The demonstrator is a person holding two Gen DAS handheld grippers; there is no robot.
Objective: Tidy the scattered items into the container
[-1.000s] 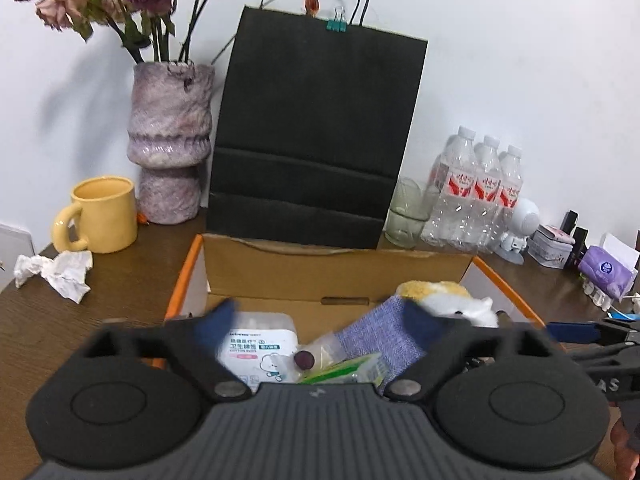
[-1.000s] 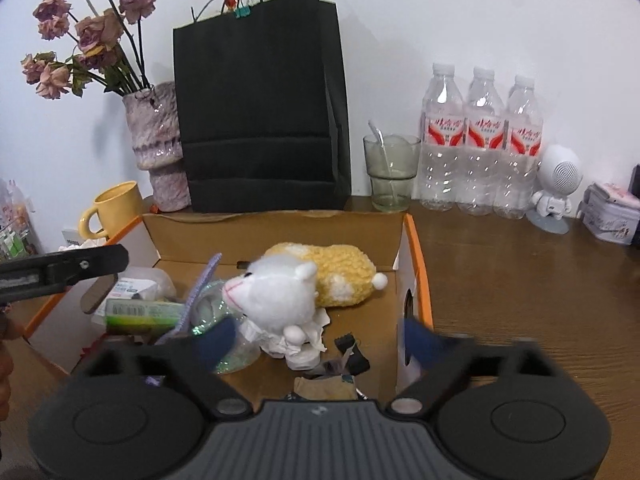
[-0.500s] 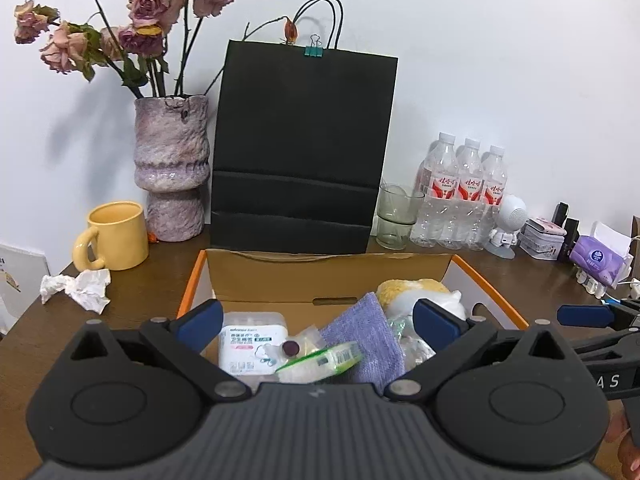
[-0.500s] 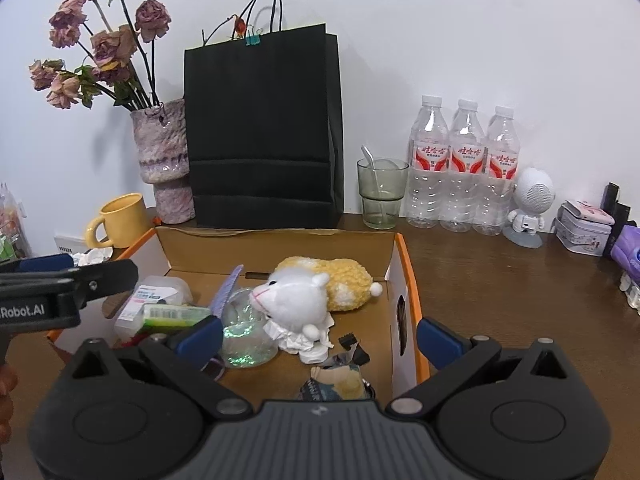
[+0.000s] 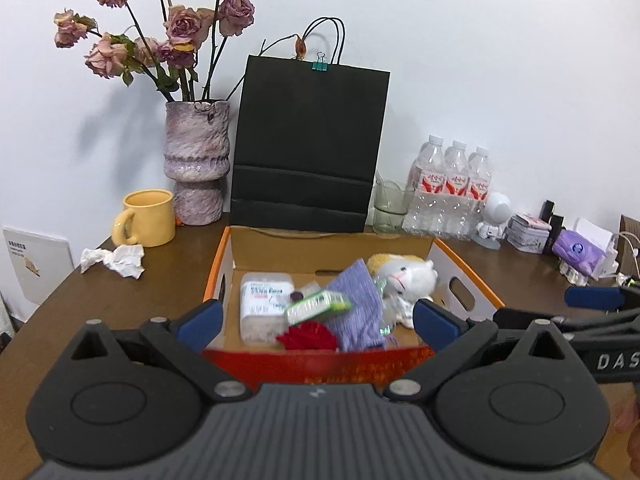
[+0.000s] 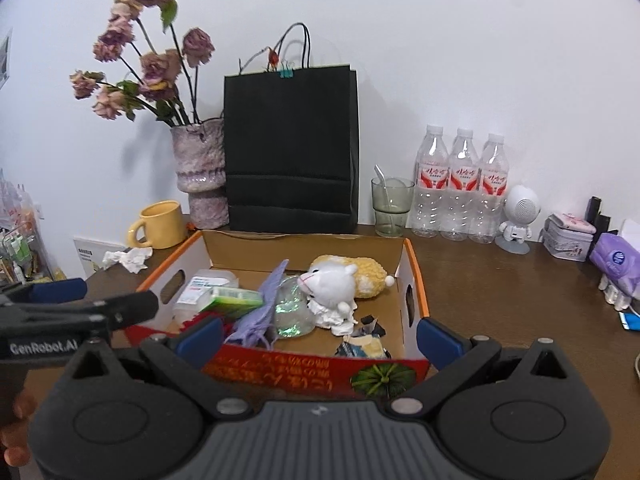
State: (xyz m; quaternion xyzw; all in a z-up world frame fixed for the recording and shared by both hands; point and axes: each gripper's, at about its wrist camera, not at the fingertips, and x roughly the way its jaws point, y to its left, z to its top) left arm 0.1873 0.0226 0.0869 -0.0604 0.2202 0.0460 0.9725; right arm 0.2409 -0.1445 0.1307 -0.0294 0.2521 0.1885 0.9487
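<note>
An open cardboard box (image 5: pixel 332 245) with orange rims sits on the brown table; it also shows in the right wrist view (image 6: pixel 304 245). Inside lie a white plush toy (image 6: pixel 332 286), a yellow plush (image 6: pixel 366 272), a purple cloth (image 5: pixel 358 312), a white wipes pack (image 5: pixel 262 296), a green packet (image 5: pixel 318 304), a red item (image 5: pixel 306 336) and a clear shiny ball (image 6: pixel 292 312). My left gripper (image 5: pixel 318 322) is open and empty in front of the box. My right gripper (image 6: pixel 318 334) is open and empty at the box's near wall.
Behind the box stand a black paper bag (image 5: pixel 308 152), a vase of dried roses (image 5: pixel 198 164), a yellow mug (image 5: pixel 146 218), a glass (image 6: pixel 390 206) and three water bottles (image 6: pixel 462 184). Crumpled tissue (image 5: pixel 114 260) lies left. A white robot figure (image 6: pixel 518 216), tin and purple pack sit right.
Both grippers have pulled back and up from the box, so its red front wall now shows. Both stay open and empty. The items in the box have not moved.
</note>
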